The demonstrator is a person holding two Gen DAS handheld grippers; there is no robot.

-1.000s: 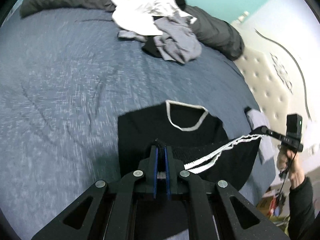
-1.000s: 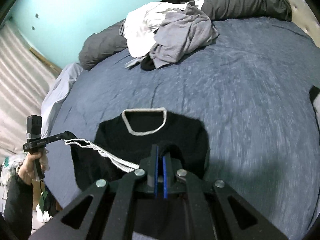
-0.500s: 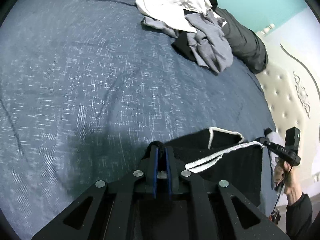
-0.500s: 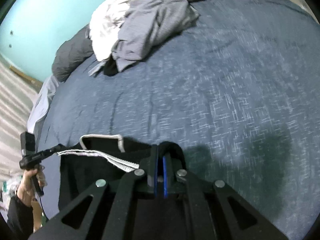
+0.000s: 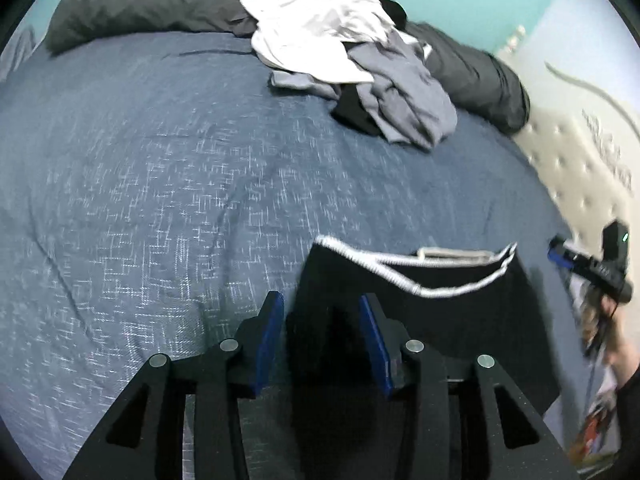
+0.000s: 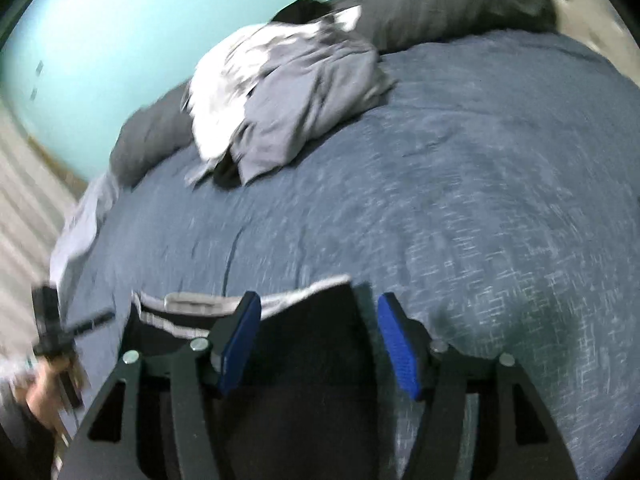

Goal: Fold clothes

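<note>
A black top with white trim (image 5: 448, 316) lies folded over on the blue bedspread (image 5: 160, 200), its white-edged hem laid up by the collar. It also shows in the right wrist view (image 6: 312, 344). My left gripper (image 5: 322, 320) is open and empty over the top's left edge. My right gripper (image 6: 318, 320) is open and empty over its right edge. The other hand-held gripper shows in each view, at the far right (image 5: 592, 268) and the far left (image 6: 56, 332).
A heap of white, grey and black clothes (image 5: 352, 68) lies at the far side of the bed, also in the right wrist view (image 6: 288, 96). Dark grey pillows (image 5: 132, 0) line the head. A tufted headboard (image 5: 576, 160) stands to the right.
Both grippers carried the top's hem forward over its body, then opened and let go. The top now lies folded in half on the bed.
</note>
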